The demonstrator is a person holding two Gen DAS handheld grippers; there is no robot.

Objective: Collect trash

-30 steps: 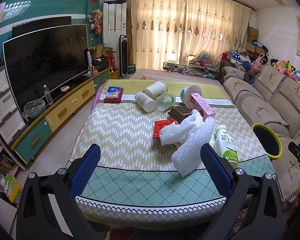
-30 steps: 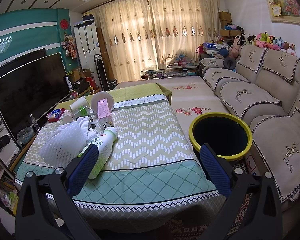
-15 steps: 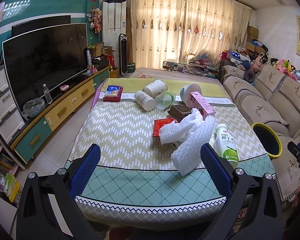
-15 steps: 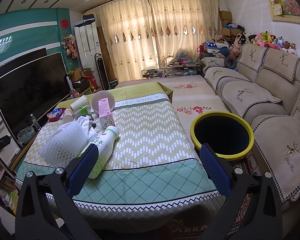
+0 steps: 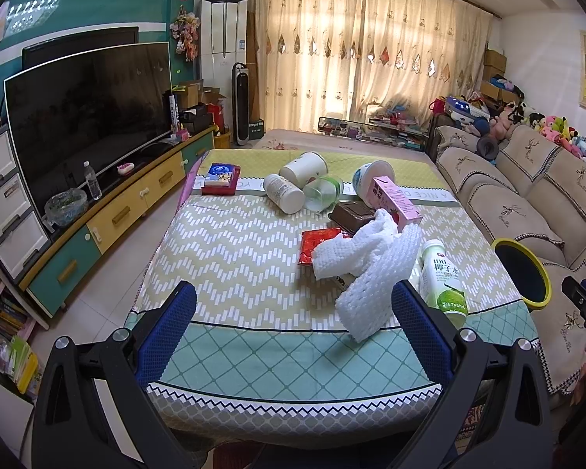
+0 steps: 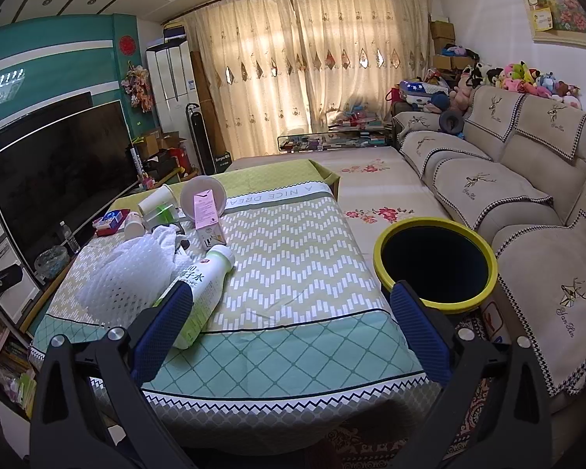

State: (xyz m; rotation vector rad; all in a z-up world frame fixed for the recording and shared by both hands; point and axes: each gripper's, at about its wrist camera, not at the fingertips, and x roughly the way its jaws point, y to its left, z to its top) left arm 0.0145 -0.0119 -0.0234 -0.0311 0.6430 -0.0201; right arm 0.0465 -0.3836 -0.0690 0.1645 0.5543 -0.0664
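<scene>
Trash lies scattered on the cloth-covered table (image 5: 234, 258): white foam netting (image 5: 371, 269), a white-and-green drink bottle (image 5: 441, 277), a red wrapper (image 5: 316, 242), a pink carton (image 5: 394, 199), a dark tray (image 5: 351, 215) and toppled cups (image 5: 304, 168). A yellow-rimmed dark bin (image 6: 435, 264) stands between table and sofa, also seen as the bin (image 5: 521, 273). My left gripper (image 5: 293, 324) hangs open over the table's near edge, short of the netting. My right gripper (image 6: 289, 324) is open too, the bottle (image 6: 199, 289) just by its left finger, the bin by its right.
A sofa (image 6: 527, 203) with plush toys runs along the right. A large TV (image 5: 86, 117) on a low cabinet lines the left wall, with floor between it and the table. A blue-and-red box (image 5: 220, 178) lies at the table's far left.
Both views have drifted only slightly; the right gripper has edged a little closer to the table and bin. Nothing was picked up or moved.
</scene>
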